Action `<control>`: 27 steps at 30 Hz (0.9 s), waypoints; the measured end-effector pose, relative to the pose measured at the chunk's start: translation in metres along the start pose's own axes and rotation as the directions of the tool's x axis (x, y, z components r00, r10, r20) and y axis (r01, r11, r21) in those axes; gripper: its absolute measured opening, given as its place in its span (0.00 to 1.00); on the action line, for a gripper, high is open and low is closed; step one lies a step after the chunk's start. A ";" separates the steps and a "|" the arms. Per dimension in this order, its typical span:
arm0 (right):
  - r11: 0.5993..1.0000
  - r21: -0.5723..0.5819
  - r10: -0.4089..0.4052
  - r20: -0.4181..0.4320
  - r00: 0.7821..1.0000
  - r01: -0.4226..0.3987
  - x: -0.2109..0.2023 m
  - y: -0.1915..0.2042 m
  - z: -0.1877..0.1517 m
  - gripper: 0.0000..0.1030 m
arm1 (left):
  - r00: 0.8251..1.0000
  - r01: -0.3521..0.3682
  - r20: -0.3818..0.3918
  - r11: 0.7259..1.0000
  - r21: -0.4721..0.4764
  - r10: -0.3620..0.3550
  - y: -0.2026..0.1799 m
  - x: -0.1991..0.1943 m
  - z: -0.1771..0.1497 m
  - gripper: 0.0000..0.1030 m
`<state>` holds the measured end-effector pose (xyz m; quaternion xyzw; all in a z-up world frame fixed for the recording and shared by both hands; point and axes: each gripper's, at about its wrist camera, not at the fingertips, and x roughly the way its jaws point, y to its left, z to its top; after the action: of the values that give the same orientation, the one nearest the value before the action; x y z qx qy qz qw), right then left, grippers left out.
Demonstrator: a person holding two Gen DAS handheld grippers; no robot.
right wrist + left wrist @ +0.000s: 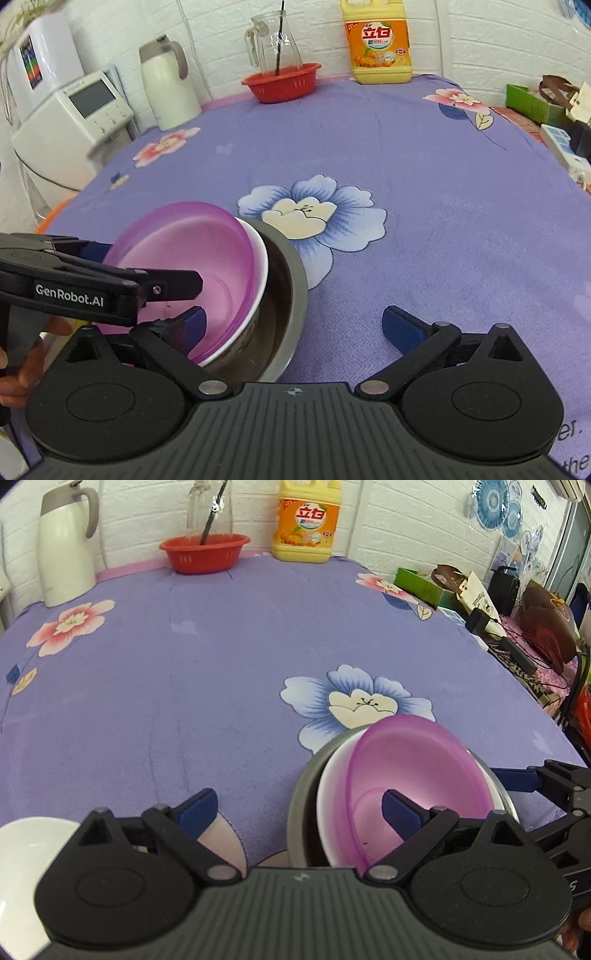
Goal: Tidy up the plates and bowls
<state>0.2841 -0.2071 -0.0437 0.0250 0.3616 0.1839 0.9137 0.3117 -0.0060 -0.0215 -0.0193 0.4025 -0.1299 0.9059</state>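
A purple bowl (pixel 413 771) sits tilted inside a white bowl (pixel 327 794), which rests in a steel bowl (pixel 301 794) on the purple flowered cloth. The stack also shows in the right wrist view: purple bowl (pixel 192 251), white bowl (pixel 258 273), steel bowl (pixel 291 291). My left gripper (pixel 299 810) is open, its right finger inside the purple bowl. My right gripper (pixel 291 328) is open, its left finger over the bowls' near rim. A white plate (pixel 26 849) lies at the bottom left of the left wrist view.
At the table's back stand a white thermos (pixel 66 542), a red basket (pixel 205 552) with a glass jug (pixel 275 44), and a yellow detergent bottle (pixel 306 520). Clutter lies beyond the right table edge (pixel 517 635). A white appliance (pixel 70 122) stands at the left.
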 end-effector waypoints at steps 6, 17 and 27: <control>0.998 0.031 -0.046 -0.066 0.997 0.048 -0.003 0.008 0.006 1.00 | 0.999 0.024 0.025 1.000 0.003 -0.024 -0.001 -0.001 0.001 0.92; 0.997 0.069 -0.021 0.034 0.999 0.019 -0.004 0.007 -0.008 1.00 | 0.997 0.072 -0.024 0.997 0.018 -0.072 -0.003 0.010 0.004 0.92; 0.998 0.034 -0.049 0.024 0.998 0.049 -0.010 0.025 -0.005 1.00 | 0.993 0.107 -0.044 0.994 0.018 -0.106 0.001 0.003 0.003 0.92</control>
<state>0.2661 -0.1882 -0.0368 0.0339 0.3538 0.1550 0.9218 0.3166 -0.0061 -0.0220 -0.0285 0.4189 -0.1824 0.8891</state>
